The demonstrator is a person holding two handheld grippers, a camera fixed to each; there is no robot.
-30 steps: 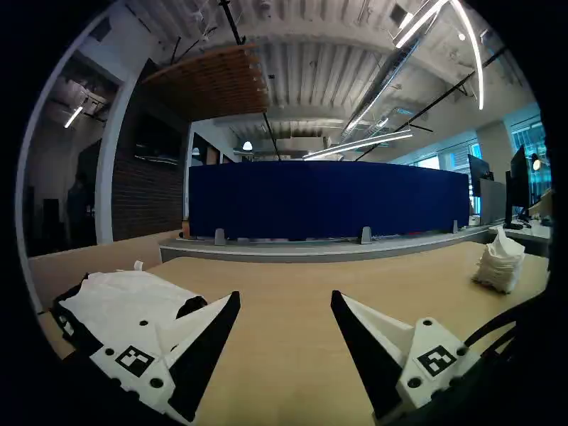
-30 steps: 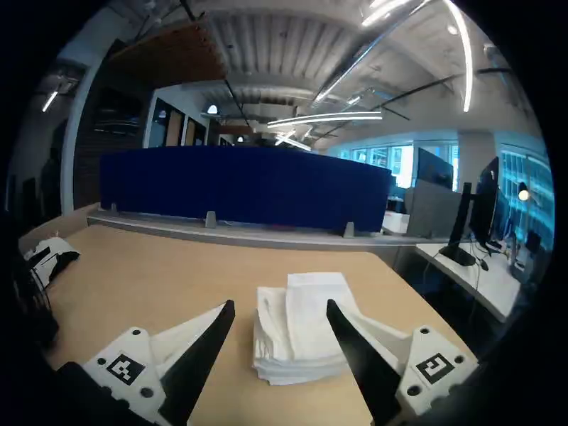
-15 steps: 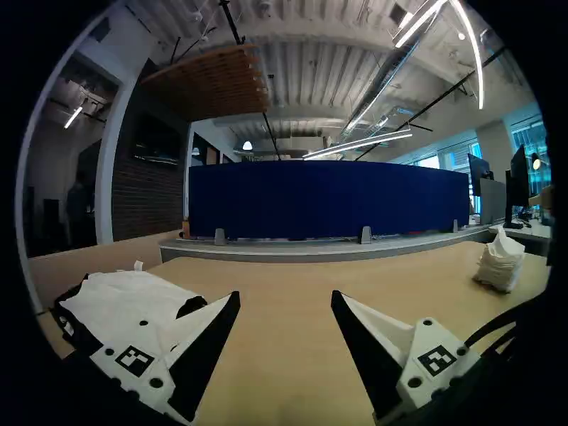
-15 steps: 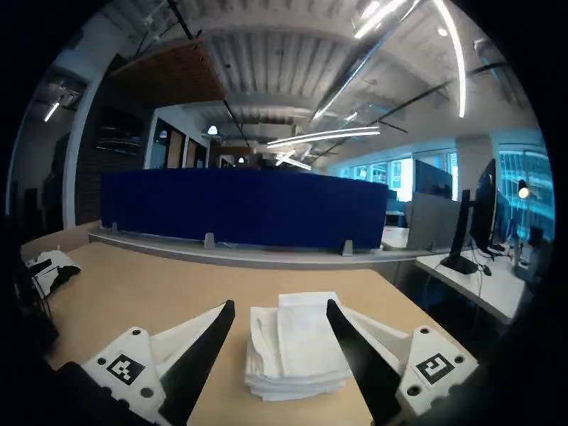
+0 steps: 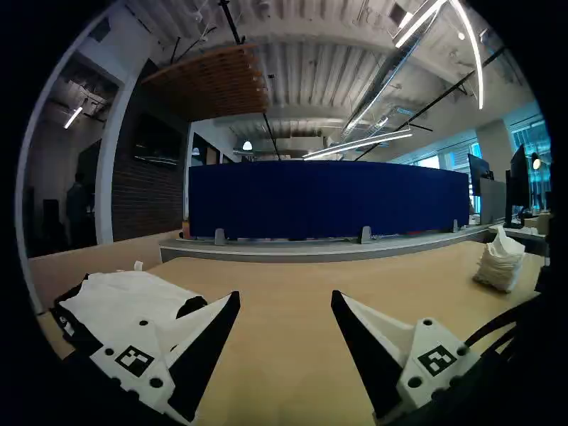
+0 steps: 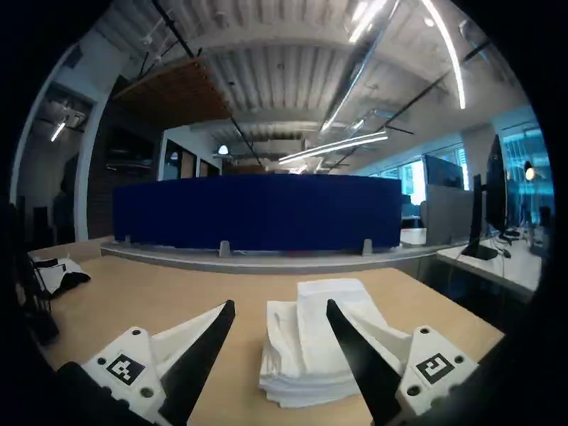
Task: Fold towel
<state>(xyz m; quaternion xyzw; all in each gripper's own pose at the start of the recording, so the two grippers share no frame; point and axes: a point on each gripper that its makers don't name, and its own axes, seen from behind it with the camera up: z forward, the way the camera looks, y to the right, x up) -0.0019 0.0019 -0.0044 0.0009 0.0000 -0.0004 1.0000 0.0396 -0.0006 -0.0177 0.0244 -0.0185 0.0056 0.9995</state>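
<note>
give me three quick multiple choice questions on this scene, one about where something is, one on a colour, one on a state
1. Where is the towel stack?
A. on the floor
B. on the desk, just ahead of the right claw
C. on a chair

2. What colour is the divider behind the desk?
A. red
B. blue
C. green

3. What state is the right claw in?
A. shut on a towel
B. shut on nothing
C. open, holding nothing

Answers:
1 B, the stack lies on the wooden top in front of the spread fingers.
2 B, the long panel is deep blue.
3 C, the two fingers stand wide apart with nothing clamped between them.
</note>
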